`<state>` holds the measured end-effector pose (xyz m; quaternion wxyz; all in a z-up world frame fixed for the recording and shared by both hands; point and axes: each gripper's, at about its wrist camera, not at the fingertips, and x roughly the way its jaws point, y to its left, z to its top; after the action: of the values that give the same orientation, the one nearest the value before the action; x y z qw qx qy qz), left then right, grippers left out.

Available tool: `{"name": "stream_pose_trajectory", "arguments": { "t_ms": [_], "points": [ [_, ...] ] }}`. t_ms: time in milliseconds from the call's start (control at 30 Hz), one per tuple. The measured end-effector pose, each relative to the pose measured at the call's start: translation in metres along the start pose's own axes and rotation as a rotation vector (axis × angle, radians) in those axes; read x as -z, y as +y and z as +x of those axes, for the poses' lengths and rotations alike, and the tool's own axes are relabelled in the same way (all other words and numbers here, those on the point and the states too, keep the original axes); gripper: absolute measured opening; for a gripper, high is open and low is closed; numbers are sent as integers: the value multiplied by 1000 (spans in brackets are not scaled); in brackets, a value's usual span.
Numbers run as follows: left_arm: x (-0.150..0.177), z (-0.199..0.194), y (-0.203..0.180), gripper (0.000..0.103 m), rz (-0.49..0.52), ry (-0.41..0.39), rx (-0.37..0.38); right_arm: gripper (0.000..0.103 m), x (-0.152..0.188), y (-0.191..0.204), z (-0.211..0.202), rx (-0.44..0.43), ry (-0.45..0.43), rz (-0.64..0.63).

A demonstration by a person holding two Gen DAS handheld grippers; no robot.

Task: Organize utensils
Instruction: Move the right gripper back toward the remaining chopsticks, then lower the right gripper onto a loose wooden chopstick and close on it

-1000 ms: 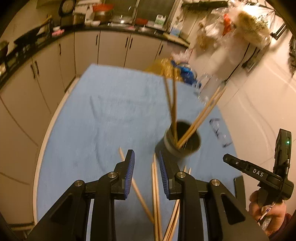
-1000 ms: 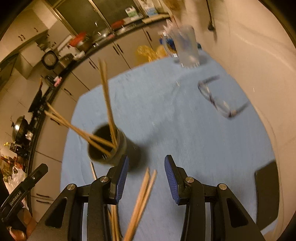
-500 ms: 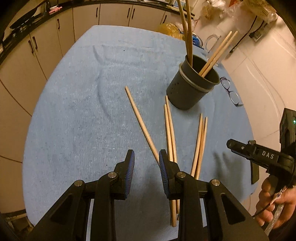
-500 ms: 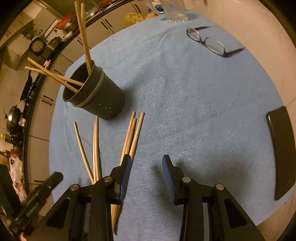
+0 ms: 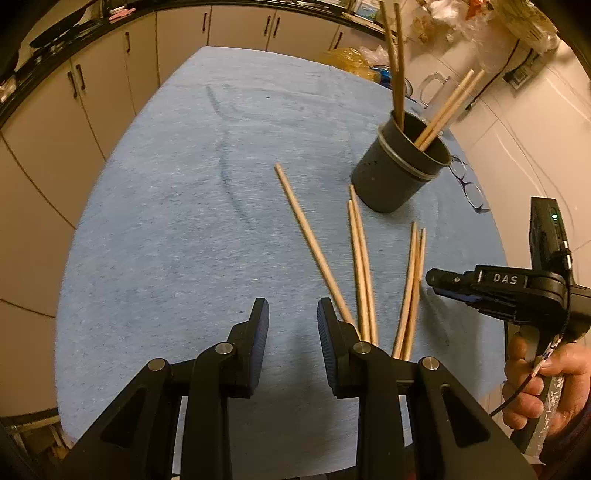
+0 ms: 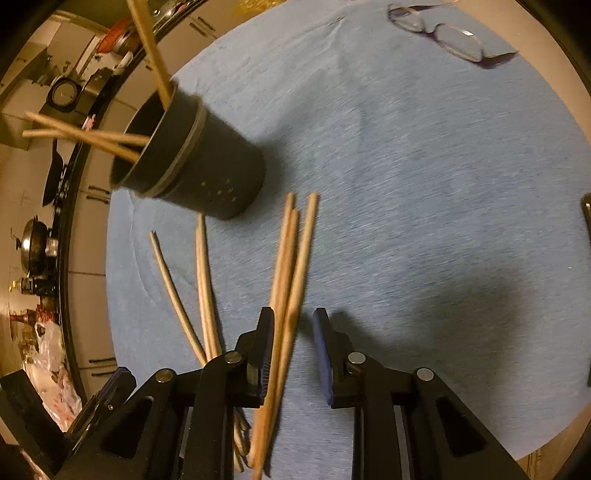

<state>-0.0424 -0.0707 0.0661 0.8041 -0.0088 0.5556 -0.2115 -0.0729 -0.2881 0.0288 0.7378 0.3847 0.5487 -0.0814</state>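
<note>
A dark round holder (image 5: 395, 177) (image 6: 207, 173) stands on the blue cloth with several wooden chopsticks leaning in it. More chopsticks lie loose in front of it: a single one (image 5: 310, 243), a pair (image 5: 360, 258) and a bundle of three (image 5: 413, 280) (image 6: 295, 251). My right gripper (image 6: 293, 321) (image 5: 439, 280) is low over that bundle, jaws closing, with the sticks between them against the left pad and a gap to the right pad. My left gripper (image 5: 292, 317) is open with nothing between its fingers, just left of the single chopstick's near end.
Eyeglasses (image 6: 439, 33) (image 5: 467, 184) lie beyond the holder on the blue cloth (image 5: 166, 221). A dark flat object (image 6: 587, 210) sits at the table's right edge. Cabinets and a cluttered counter run behind the table. A hand (image 5: 535, 384) grips the right gripper's handle.
Both grippers have come down toward the table and the loose chopsticks. The right jaws have narrowed and now have the three-stick bundle between them. The left jaws keep the same gap.
</note>
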Motion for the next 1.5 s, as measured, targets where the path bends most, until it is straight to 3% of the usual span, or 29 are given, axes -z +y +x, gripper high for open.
{"name": "stream_pose_trajectory", "arguments": {
  "t_ms": [267,400,533,700,933,1133,1267,1500],
  "points": [
    [0,-1,5,26,-3,3,1,13,7,13,17,47,37,-63],
    [-2,2,-1,26,11,9,9,0,6,8,8,65,26,-73],
    [-5,7,-12,26,33,20,21,0,4,-20,3,119,25,-28],
    [-11,17,-20,26,32,41,34,4,2,-40,-10,47,16,22],
    [-14,24,-22,26,18,57,36,4,-3,-22,5,-24,59,25],
    [-11,23,-17,26,5,60,32,4,-15,-3,30,-19,89,24],
    [-10,23,-11,26,-13,61,27,3,-23,5,35,21,85,6],
    [-10,24,-8,26,-26,60,26,3,-24,18,32,7,71,8]
  ]
}}
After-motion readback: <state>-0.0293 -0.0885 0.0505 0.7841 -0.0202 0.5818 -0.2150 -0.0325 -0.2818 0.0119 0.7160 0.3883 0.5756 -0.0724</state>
